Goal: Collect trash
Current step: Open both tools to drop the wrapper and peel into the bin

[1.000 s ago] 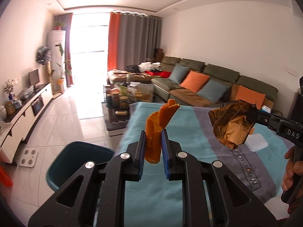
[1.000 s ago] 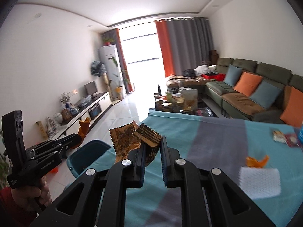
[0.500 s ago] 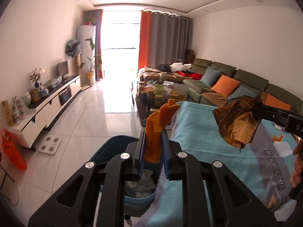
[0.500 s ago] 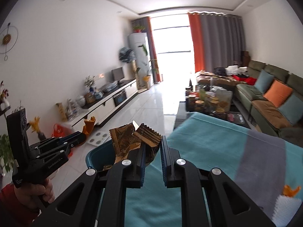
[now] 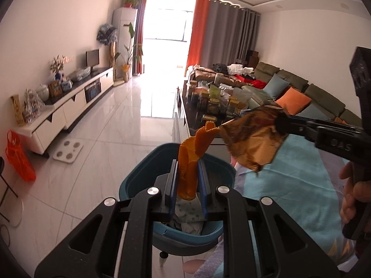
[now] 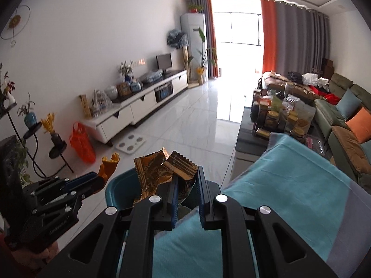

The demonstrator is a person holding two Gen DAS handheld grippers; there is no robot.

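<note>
My left gripper point(image 5: 187, 169) is shut on an orange peel point(image 5: 193, 159) and holds it above the dark teal trash bin point(image 5: 143, 176), which has crumpled paper inside. My right gripper point(image 6: 187, 176) is shut on a crumpled gold-brown snack wrapper point(image 6: 157, 171), also over the trash bin point(image 6: 116, 190). In the left wrist view the wrapper point(image 5: 250, 143) hangs from the right gripper just right of the peel. In the right wrist view the left gripper point(image 6: 92, 180) and peel point(image 6: 109, 164) sit to the left.
The bin stands on the white tile floor beside the teal-covered table point(image 6: 278, 197). A cluttered coffee table point(image 5: 213, 102) and green sofa point(image 5: 301, 97) lie beyond. A white TV cabinet point(image 6: 139, 106), a scale point(image 5: 67, 154) and an orange bag point(image 5: 19, 159) are left.
Both grippers have swung left from over the table to above the trash bin, still holding the peel and the wrapper.
</note>
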